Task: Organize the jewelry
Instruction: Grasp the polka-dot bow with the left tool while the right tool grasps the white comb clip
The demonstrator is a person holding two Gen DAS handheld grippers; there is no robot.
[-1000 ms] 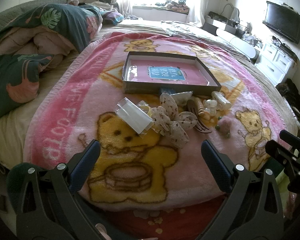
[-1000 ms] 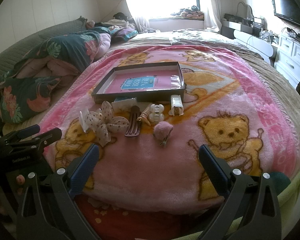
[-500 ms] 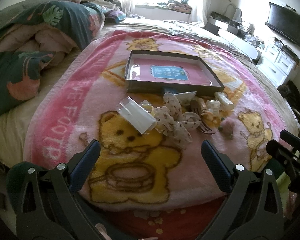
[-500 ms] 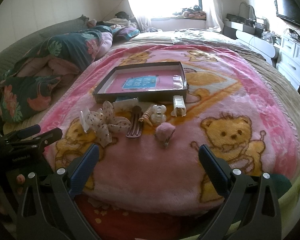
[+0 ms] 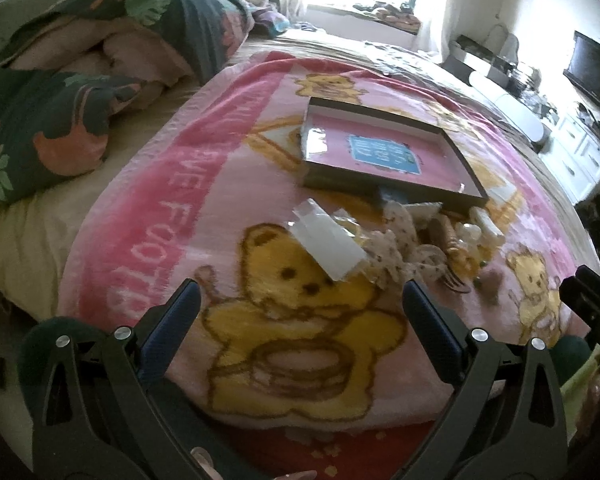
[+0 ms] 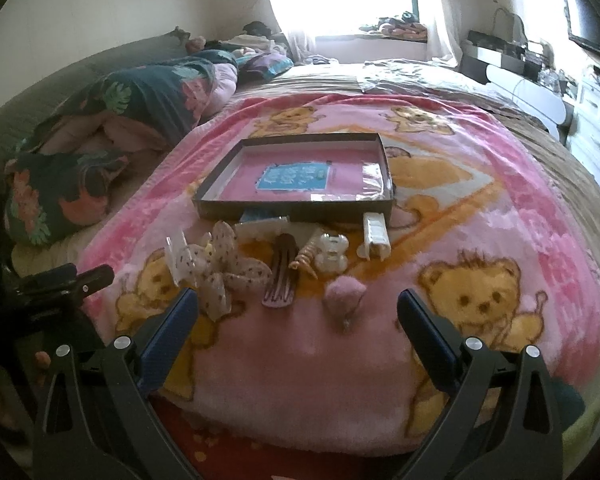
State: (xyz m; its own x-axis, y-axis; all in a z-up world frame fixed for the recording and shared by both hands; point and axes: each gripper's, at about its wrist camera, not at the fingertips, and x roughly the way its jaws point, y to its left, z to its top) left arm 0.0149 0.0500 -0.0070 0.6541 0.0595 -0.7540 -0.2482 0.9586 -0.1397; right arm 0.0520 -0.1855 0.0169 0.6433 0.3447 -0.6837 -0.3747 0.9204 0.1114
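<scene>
A shallow dark box (image 6: 296, 202) with a pink floor and blue label lies on the pink bear blanket; the left wrist view shows the box (image 5: 384, 188) too. In front of it sit a dotted fabric bow (image 6: 224, 268), a dark comb clip (image 6: 282, 276), a spiral clip (image 6: 306, 262), a white claw clip (image 6: 332, 254), a white rectangular clip (image 6: 376, 234) and a pink pompom (image 6: 346, 296). A clear plastic packet (image 5: 328, 242) leans beside the bow (image 5: 396, 240). My right gripper (image 6: 298, 314) hangs open just short of the pompom. My left gripper (image 5: 300, 308) is open over the yellow bear.
A folded floral duvet (image 6: 100, 128) and pillow (image 5: 24, 136) lie on the bed's left. White drawers (image 6: 596, 120) and a television (image 5: 596, 80) stand to the right. The blanket edge (image 6: 300, 428) drops off below the grippers. My left gripper's body (image 6: 60, 284) shows at the right view's left.
Both grippers have moved slightly forward toward the pile of accessories, and the left view has tilted clockwise. Nothing on the blanket has shifted. Both stay open.
</scene>
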